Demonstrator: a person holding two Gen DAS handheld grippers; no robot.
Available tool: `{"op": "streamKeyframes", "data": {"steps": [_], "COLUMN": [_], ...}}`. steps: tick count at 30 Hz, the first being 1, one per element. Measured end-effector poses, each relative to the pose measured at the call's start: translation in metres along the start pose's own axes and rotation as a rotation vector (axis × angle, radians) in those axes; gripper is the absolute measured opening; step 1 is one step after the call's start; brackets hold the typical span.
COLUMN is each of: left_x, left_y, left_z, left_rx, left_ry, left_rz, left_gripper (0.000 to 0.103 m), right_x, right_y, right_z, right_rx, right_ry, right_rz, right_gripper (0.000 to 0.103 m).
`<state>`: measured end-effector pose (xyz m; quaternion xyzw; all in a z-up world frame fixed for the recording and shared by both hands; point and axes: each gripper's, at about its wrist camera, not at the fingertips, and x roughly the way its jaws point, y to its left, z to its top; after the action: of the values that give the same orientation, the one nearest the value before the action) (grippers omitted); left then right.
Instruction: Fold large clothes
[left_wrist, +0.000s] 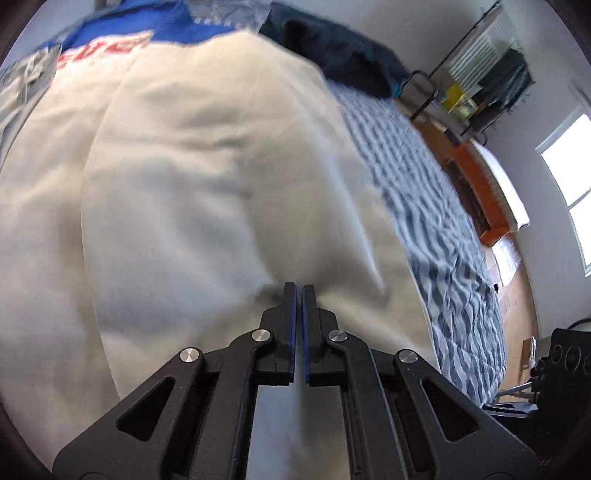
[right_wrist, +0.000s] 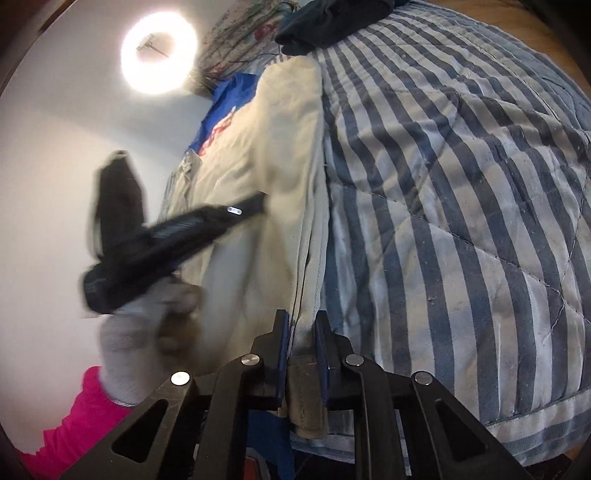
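We had the big cream garment (left_wrist: 207, 192) spread out on the blue-and-white striped quilt (right_wrist: 461, 192), taking up most of the left wrist view. The left gripper (left_wrist: 299, 291) had its jaws pressed nearly together with the tips sunk into the cream fabric, which puckered right at the fingertips, so we'd call that pinched on the cloth. Further up lay a blue piece with red lettering (left_wrist: 107, 48) on a white band, partly under the cream cloth, and a dark garment (left_wrist: 332, 51) sat at the far end of the bed.

Over on the right wrist view, the right gripper (right_wrist: 301, 321) was clamped on a thick folded edge of the same cream garment, with the hem hanging down between the blue pads (right_wrist: 283, 350). The cream cloth ran away from us along the quilt's edge. The left gripper showed up there too, blurred, held by a hand in a grey glove (right_wrist: 144, 332) with a pink sleeve (right_wrist: 74, 417). A ring light (right_wrist: 159, 53) glowed above it.
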<state>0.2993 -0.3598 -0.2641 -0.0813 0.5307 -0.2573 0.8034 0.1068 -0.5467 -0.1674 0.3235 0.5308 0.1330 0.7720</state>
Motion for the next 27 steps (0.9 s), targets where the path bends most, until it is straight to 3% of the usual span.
{"op": "streamKeyframes", "data": {"steps": [3, 6, 11, 15, 18, 21, 23, 27], "left_x": [-0.006, -0.039, -0.081, -0.085, -0.063, -0.060, -0.071, -0.120], "left_y": [0.004, 0.006, 0.005, 0.004, 0.001, 0.002, 0.006, 0.013], "left_z": [0.004, -0.007, -0.057, -0.089, -0.104, -0.109, -0.107, -0.103], "left_rx": [-0.016, 0.001, -0.004, -0.028, -0.009, 0.002, -0.035, -0.050], "left_ry": [0.024, -0.037, -0.064, -0.055, 0.012, -0.002, 0.009, -0.072], "left_rz": [-0.016, -0.024, -0.041, -0.043, -0.047, -0.043, -0.052, -0.062], "left_gripper": [0.001, 0.001, 0.001, 0.001, 0.001, 0.001, 0.001, 0.001], "right_x": [0.001, 0.008, 0.004, -0.003, -0.007, -0.004, -0.003, 0.000], "right_y": [-0.005, -0.011, -0.005, 0.018, 0.039, 0.056, 0.069, 0.098], "right_z": [-0.002, -0.004, -0.006, -0.005, -0.006, -0.006, -0.006, -0.004], "right_rx": [0.005, 0.038, 0.025, -0.014, -0.066, -0.107, -0.141, -0.223], "right_ry": [0.016, 0.040, 0.035, 0.003, -0.017, -0.021, -0.028, -0.044], "right_rz": [-0.009, 0.005, 0.008, -0.029, -0.075, -0.116, -0.148, -0.185], "right_gripper": [0.037, 0.039, 0.017, 0.015, 0.011, 0.009, 0.008, 0.008]}}
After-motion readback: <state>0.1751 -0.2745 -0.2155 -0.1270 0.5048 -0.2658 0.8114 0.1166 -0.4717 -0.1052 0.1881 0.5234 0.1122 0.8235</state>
